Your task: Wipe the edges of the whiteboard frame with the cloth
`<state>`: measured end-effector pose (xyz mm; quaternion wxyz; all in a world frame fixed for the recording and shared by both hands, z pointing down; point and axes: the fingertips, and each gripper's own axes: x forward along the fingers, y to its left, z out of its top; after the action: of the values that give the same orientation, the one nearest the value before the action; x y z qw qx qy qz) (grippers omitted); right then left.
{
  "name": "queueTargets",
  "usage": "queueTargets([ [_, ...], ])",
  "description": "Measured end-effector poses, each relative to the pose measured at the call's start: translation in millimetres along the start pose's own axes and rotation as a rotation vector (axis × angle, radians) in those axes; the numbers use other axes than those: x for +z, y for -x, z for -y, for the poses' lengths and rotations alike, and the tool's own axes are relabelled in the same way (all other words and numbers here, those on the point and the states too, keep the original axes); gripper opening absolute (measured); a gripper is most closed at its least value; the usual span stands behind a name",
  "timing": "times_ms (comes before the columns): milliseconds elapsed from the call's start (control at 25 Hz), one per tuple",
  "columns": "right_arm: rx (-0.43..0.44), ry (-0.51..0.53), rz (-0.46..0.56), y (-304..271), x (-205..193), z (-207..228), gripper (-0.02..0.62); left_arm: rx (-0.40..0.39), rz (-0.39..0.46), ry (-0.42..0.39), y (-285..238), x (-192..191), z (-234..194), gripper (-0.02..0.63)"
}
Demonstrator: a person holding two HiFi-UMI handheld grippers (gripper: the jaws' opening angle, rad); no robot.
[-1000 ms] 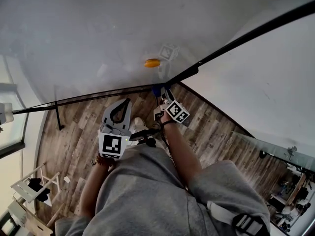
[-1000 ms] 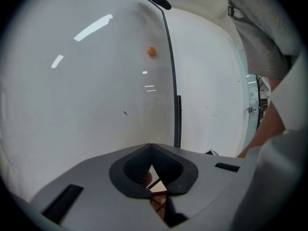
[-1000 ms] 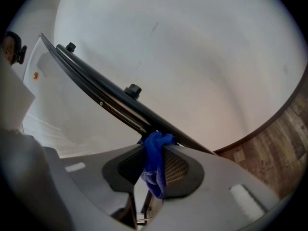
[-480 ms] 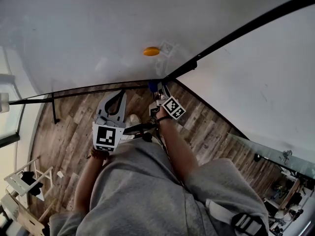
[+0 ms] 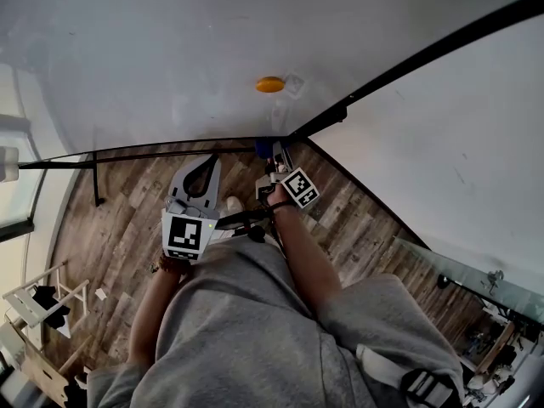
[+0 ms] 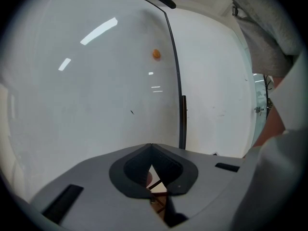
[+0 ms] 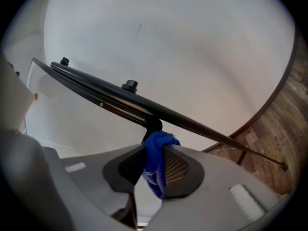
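Cloth pressed up at the frame joint, with little of it showing beyond the jaws

The whiteboard point(image 5: 170, 58) fills the view above the wooden floor point(image 5: 119, 228); its black frame point(image 7: 120, 97) runs slantwise just past the right gripper point(image 7: 155, 146), which pinches the blue cloth point(image 7: 156, 153), whose bunched tip seems to touch a joint in the frame; the left gripper point(image 6: 150, 148) hangs beside it, jaws pressed together on nothing. Likely trouble: so little cloth stands proud that the hard jaw tips may scrape the frame; drag along the edge could pull the cloth out of the pinch; the joint could snag it. The orange magnet point(image 5: 270, 84) sits well apart, so there is little risk of knocking it.
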<state>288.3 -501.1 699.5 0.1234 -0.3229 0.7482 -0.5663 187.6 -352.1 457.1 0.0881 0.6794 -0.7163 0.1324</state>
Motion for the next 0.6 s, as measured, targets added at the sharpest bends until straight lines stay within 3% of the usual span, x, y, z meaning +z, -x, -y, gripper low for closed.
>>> queueTargets([
  [600, 0.009, -0.04, -0.017, -6.6, -22.8, -10.3, 0.091, 0.022, 0.002, -0.001, 14.6, -6.4, -16.8, 0.006],
])
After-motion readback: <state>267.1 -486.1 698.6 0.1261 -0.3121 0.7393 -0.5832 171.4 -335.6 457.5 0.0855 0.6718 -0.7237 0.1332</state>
